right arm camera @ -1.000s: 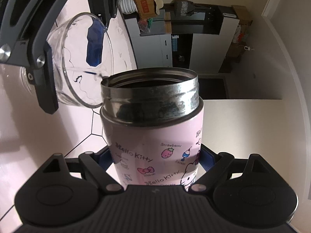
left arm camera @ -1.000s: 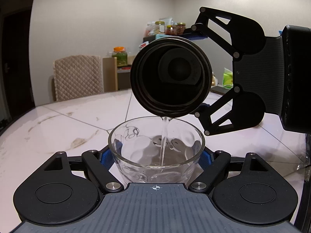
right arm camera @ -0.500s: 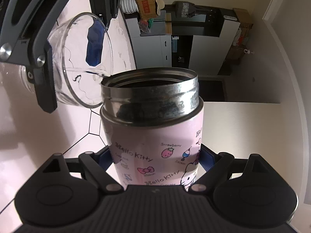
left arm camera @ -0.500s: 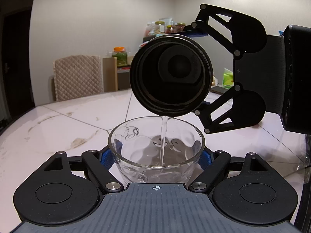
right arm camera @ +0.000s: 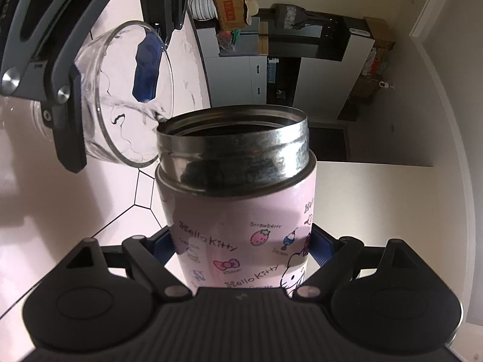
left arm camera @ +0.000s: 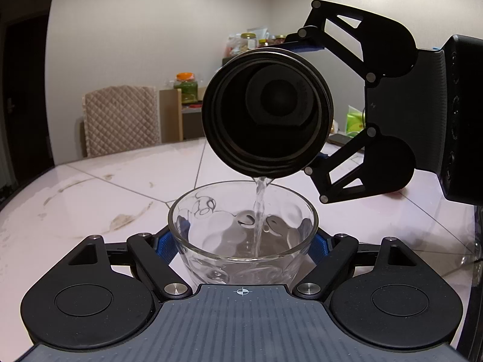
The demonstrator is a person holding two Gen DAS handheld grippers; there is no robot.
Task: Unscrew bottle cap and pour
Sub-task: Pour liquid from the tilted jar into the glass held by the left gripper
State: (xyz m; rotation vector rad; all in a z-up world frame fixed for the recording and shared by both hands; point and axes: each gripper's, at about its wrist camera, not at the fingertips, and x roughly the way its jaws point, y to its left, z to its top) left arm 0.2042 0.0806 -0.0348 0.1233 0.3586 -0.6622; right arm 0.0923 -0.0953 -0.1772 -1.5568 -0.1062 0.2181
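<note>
A: left gripper status?
B: blue pads clamped on either side of the glass cup, jaws part way in, cup fills the gap. cup sits upright on the white marble table

A: right gripper?
B: closed around the pink flask, pads pressed to its lower body on both sides. flask is lying over roughly on its side, mouth toward the left camera, held above the cup

A: cap?
B: off, steel threaded neck is bare in the right wrist view. can't see the cap in either view

A: pouring?
B: yes, thin stream of water falling from the lowest point of the flask rim straight into the cup, landing a bit right of centre. shallow pool in the bottom of the cup, level looks low

A: flask rim touching cup?
B: no, clear gap in the left view. in the right view the rims overlap, but that's only the angle

A: inside of flask?
B: dark, can't tell how much is left

A: background?
B: quilted chair behind the table, shelf with jars near the wall, green packet to the right behind the right gripper. right view is rolled sideways, shows a white cabinet and a cardboard box on top

A: any hands visible?
B: no, only the grippers
</note>
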